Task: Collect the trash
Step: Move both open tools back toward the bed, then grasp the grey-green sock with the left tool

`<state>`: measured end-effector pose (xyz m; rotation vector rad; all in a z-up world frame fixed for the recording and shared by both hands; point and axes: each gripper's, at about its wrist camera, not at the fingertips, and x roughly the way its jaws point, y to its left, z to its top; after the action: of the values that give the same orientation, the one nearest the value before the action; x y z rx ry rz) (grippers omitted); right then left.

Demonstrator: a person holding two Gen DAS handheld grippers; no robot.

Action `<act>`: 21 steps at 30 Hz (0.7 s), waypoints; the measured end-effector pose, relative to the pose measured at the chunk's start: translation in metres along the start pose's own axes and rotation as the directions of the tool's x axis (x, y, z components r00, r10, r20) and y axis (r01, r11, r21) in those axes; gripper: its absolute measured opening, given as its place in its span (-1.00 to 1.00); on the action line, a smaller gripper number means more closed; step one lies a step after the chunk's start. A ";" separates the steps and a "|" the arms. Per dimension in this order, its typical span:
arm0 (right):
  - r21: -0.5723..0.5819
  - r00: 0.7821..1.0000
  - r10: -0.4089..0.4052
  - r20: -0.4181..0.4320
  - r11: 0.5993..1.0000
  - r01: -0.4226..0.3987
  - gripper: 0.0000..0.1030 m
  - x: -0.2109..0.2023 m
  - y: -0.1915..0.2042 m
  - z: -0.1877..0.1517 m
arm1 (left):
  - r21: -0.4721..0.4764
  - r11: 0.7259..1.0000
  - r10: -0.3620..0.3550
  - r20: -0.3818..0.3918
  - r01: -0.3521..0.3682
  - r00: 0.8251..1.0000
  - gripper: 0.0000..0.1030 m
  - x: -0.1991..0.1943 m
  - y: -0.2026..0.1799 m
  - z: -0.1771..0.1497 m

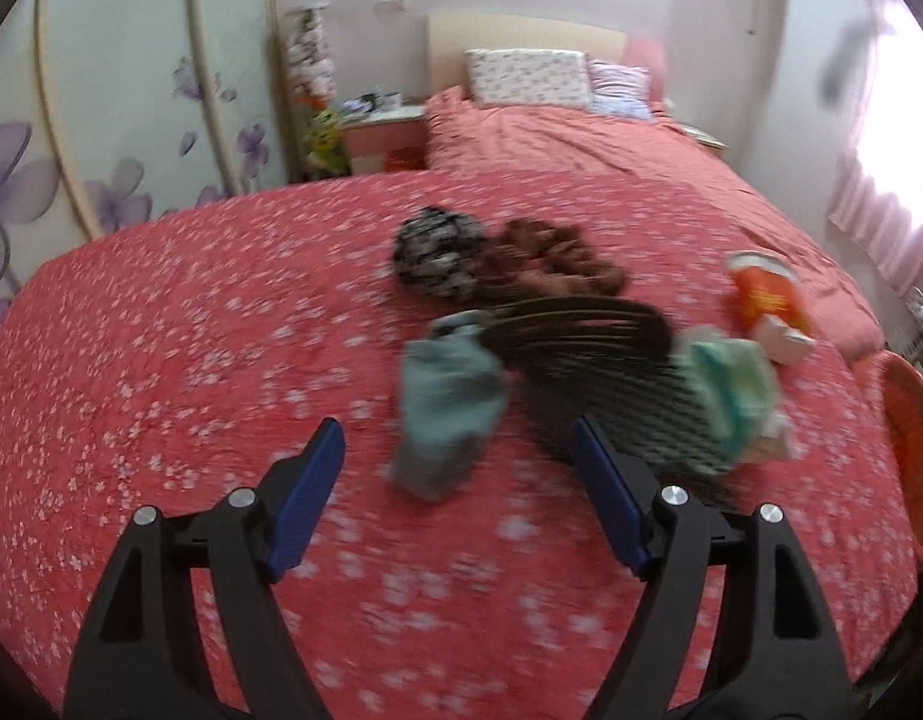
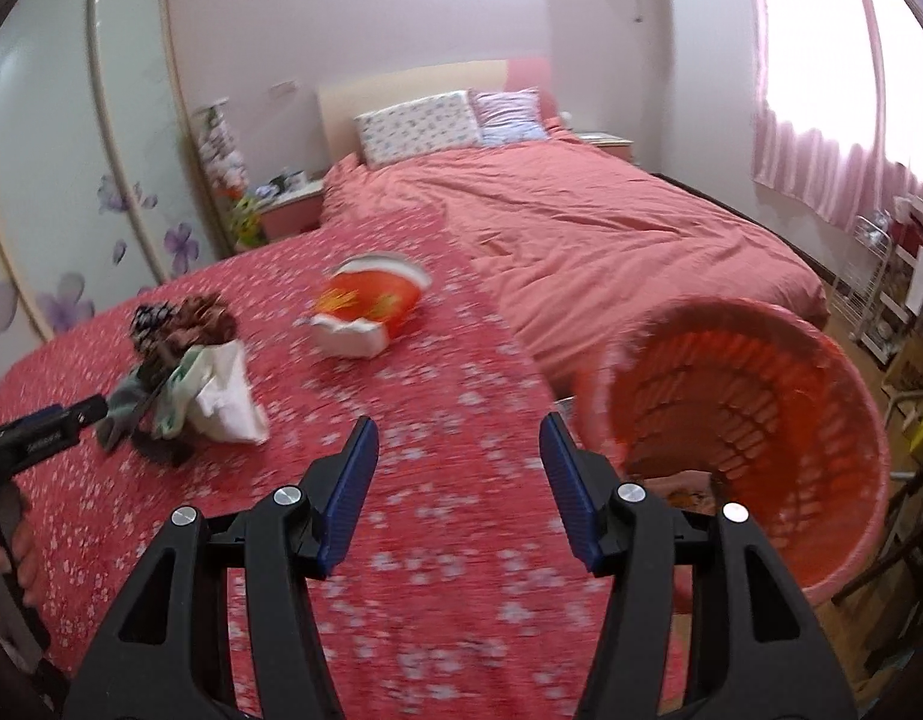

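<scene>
Hand-held grippers (image 1: 455, 456) (image 2: 458, 450) agape, empty

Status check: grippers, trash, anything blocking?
Left gripper and right gripper open, empty. Orange cup, crumpled wrappers on bed. Orange basket at bed's edge. Nothing blocking.

A red flowered bed (image 1: 161, 360) fills the frame; mid-frame lie scrunchies (image 1: 509, 258), a sock (image 1: 443, 402), a comb (image 1: 587, 336), a cup (image 1: 761, 294) and wrappers (image 1: 731, 384).
</scene>
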<state>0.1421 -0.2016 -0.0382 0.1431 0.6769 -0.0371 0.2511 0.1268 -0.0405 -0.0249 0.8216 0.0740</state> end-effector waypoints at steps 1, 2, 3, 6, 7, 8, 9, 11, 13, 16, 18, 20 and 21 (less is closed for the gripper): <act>-0.010 1.000 0.004 -0.008 1.000 -0.004 0.09 0.002 0.006 -0.001 | -0.014 1.000 -0.002 -0.011 0.002 1.000 0.48 0.006 0.007 0.001; -0.018 1.000 0.008 -0.015 1.000 -0.008 0.09 0.005 0.012 -0.001 | -0.026 1.000 -0.007 -0.019 0.006 1.000 0.48 0.011 0.013 0.002; -0.027 1.000 0.011 -0.022 1.000 -0.011 0.09 0.007 0.018 -0.001 | -0.035 0.999 -0.009 -0.024 0.009 1.000 0.47 0.014 0.016 0.003; -0.057 0.999 0.018 -0.037 0.998 -0.020 0.09 0.014 0.033 -0.003 | -0.057 0.998 -0.018 -0.037 0.015 0.999 0.40 0.025 0.022 0.008; -0.063 0.999 0.018 -0.039 0.998 -0.021 0.09 0.016 0.036 -0.003 | -0.066 0.998 -0.025 -0.040 0.022 0.999 0.39 0.030 0.024 0.011; -0.071 0.999 0.020 -0.042 0.997 -0.023 0.09 0.018 0.041 -0.003 | -0.072 0.997 -0.033 -0.043 0.030 0.999 0.36 0.034 0.024 0.013; -0.075 0.999 0.024 -0.046 0.997 -0.027 0.09 0.020 0.043 -0.004 | -0.077 0.996 -0.040 -0.050 0.036 0.998 0.35 0.038 0.025 0.015; -0.082 0.998 0.029 -0.053 0.996 -0.034 0.09 0.023 0.050 -0.003 | -0.083 0.996 -0.051 -0.064 0.045 0.997 0.33 0.045 0.022 0.017; -0.089 0.998 0.034 -0.057 0.995 -0.039 0.09 0.026 0.055 -0.002 | -0.087 0.995 -0.063 -0.075 0.057 0.995 0.32 0.051 0.022 0.018; -0.096 0.997 0.043 -0.063 0.994 -0.049 0.09 0.030 0.062 -0.001 | -0.089 0.993 -0.080 -0.086 0.072 0.993 0.27 0.058 0.018 0.019; -0.101 0.997 0.044 -0.064 0.994 -0.050 0.09 0.032 0.066 -0.001 | -0.082 0.993 -0.088 -0.096 0.081 0.991 0.07 0.062 0.015 0.019; -0.105 0.996 0.048 -0.069 0.993 -0.055 0.09 0.034 0.070 -0.001 | -0.068 0.996 -0.072 -0.091 0.066 0.993 -0.13 0.064 0.012 0.019; -0.104 0.996 0.050 -0.071 0.993 -0.057 0.09 0.035 0.071 -0.001 | -0.065 0.996 -0.071 -0.089 0.065 0.994 -0.35 0.065 0.012 0.019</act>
<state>0.1744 -0.1313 -0.0525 0.0601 0.7419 0.0553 0.3078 0.1434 -0.0750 -0.1155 0.9087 0.0346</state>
